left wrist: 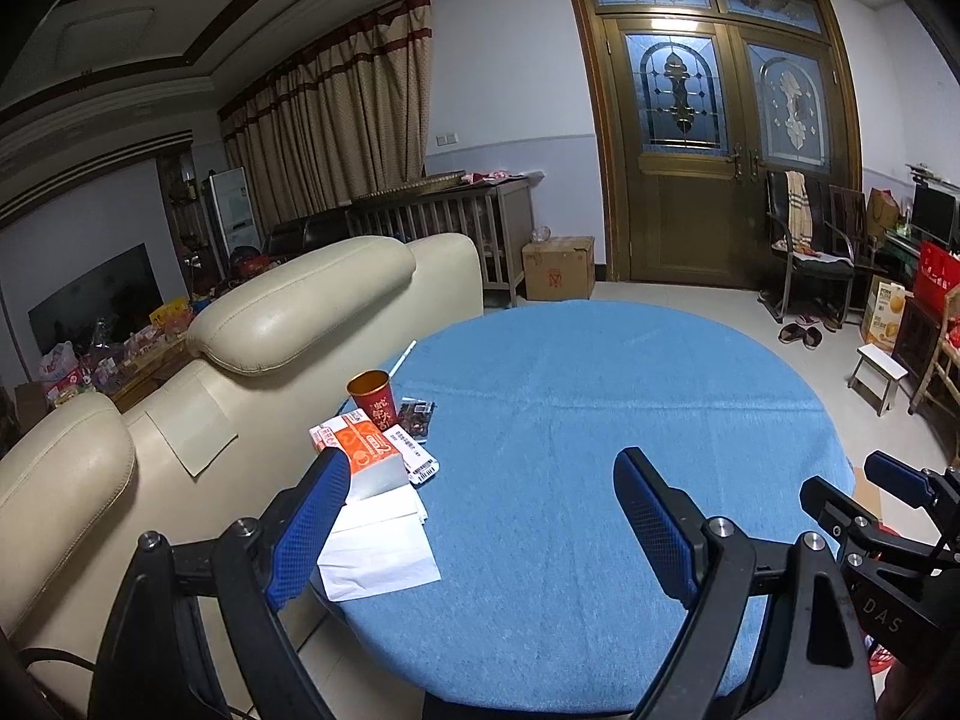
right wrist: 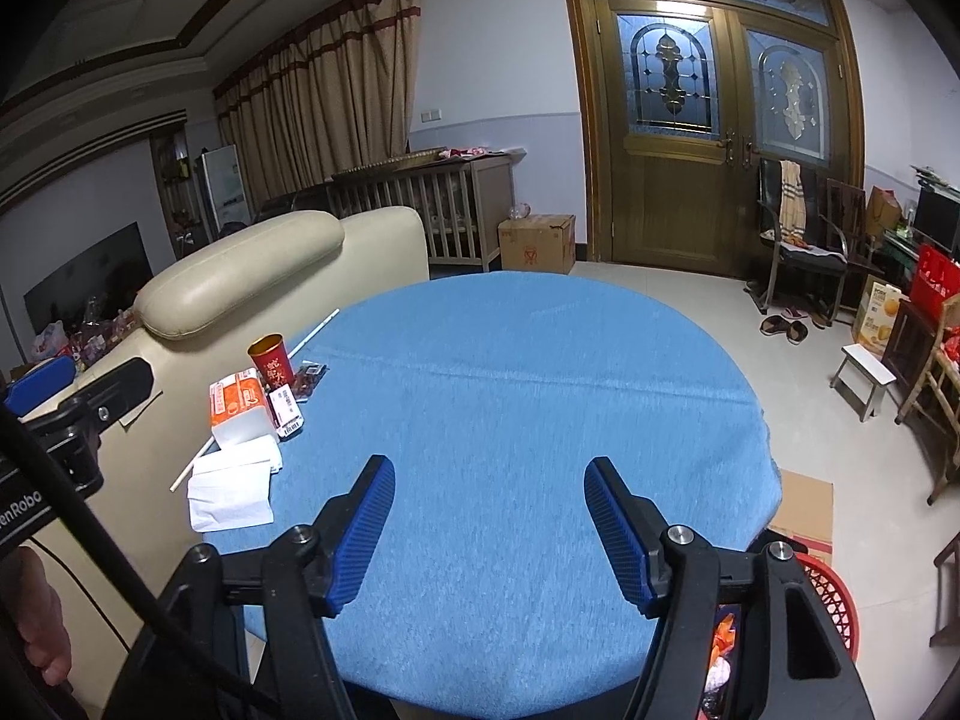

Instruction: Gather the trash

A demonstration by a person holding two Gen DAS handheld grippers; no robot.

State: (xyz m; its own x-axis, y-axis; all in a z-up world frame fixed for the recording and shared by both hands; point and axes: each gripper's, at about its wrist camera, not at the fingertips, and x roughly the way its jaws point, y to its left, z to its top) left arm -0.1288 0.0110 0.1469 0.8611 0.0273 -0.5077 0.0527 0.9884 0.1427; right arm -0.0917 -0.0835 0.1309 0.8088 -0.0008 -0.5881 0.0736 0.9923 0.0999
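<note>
Both the left gripper (left wrist: 480,516) and right gripper (right wrist: 489,531) gape empty, the latter's frame hiding much of the red basket (right wrist: 831,594).

Two wrist views, side by side, low over the blue table (left wrist: 540,420) — same door (right wrist: 690,138) ahead.

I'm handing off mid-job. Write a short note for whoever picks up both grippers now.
Left hand-held gripper: open, empty, near the clutter.
Right hand-held gripper: open, empty, above bare cloth.
Trash on the left edge of the round blue-clothed table: red paper cup, orange-and-white carton, white folded paper, white barcode label, dark snack wrapper, white straw.
Red plastic basket on the floor at lower right already holds scraps.
Left: all six pieces to the basket.
</note>
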